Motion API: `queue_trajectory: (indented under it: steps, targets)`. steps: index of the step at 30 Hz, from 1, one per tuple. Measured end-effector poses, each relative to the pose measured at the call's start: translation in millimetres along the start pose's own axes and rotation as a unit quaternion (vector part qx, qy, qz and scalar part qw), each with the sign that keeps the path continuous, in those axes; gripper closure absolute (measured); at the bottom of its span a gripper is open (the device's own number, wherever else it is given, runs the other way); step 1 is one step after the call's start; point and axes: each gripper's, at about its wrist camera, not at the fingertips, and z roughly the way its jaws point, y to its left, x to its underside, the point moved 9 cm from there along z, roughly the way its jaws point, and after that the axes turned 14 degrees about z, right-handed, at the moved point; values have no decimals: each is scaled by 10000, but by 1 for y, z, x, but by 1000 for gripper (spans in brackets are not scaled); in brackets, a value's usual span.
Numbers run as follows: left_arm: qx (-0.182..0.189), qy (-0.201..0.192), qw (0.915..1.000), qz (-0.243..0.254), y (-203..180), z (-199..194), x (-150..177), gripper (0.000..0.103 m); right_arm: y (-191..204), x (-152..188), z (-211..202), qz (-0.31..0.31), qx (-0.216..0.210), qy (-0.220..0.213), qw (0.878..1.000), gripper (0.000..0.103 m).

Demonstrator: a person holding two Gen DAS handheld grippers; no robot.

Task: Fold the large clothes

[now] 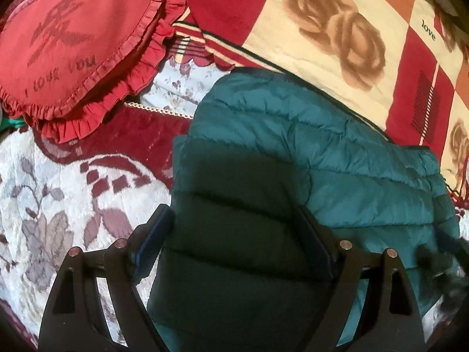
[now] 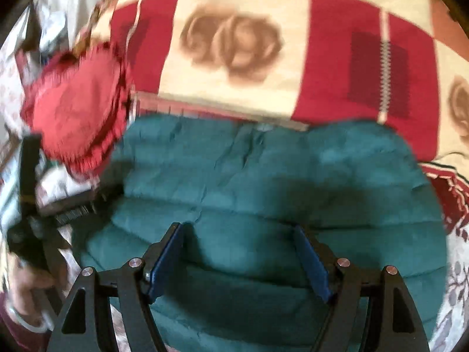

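Note:
A teal quilted puffer jacket (image 1: 322, 146) lies folded into a thick bundle on the bed. In the left wrist view my left gripper (image 1: 234, 217) hovers over its shaded near part, jaws wide open with the padding lying below them and nothing pinched. A dark blur at the right edge is the right gripper (image 1: 448, 258). In the right wrist view, which is blurred, the jacket (image 2: 263, 170) fills the middle. My right gripper (image 2: 237, 230) is open above it, its blue pads apart. The left gripper (image 2: 29, 205) shows at the left edge, held by a hand (image 2: 23, 293).
A red frilled heart cushion (image 1: 73, 44) (image 2: 76, 105) lies left of the jacket. A red and cream rose-print blanket (image 1: 337, 29) (image 2: 234, 38) lies behind it. A maroon and white floral bedspread (image 1: 58, 205) covers the near left.

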Motion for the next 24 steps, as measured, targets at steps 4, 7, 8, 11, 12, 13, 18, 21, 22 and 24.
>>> queue_trajectory:
  steps: [4,7,8,11,12,13,18,21,22,24]
  targets:
    - [148,34,9997,-200,3,9,7,14,0,11,18,-126,129,70,9998,18]
    - [304,106,9987,-399,6,10,9,13,0,10,7,-132,42,129,9998,18]
    - [284,112,9988,-374,5,9,9,13,-3,9,0,-112,25,73,9999,19]
    - [196,85,9995,-251,2,6,9,13,-22,2,-34,75,15,-335,9994,19]
    - [197,81,9994,-268,2,6,10,13,-30,0,-43,138,1,-430,9990,19]
    - [207,81,9993,-300,3,6,10,13,-38,-1,-52,193,30,-516,9985,19]
    - [218,81,9989,-409,3,7,11,13,-103,-2,-65,683,442,-779,9936,19]
    - [179,34,9992,-363,2,7,11,13,-136,5,-43,1081,536,-539,9912,19]
    - [186,14,9992,-358,1,7,11,13,-142,9,-35,1138,532,-468,9910,18]
    - [216,-14,9990,-379,1,9,12,13,-146,14,-21,1137,545,-378,9913,17]
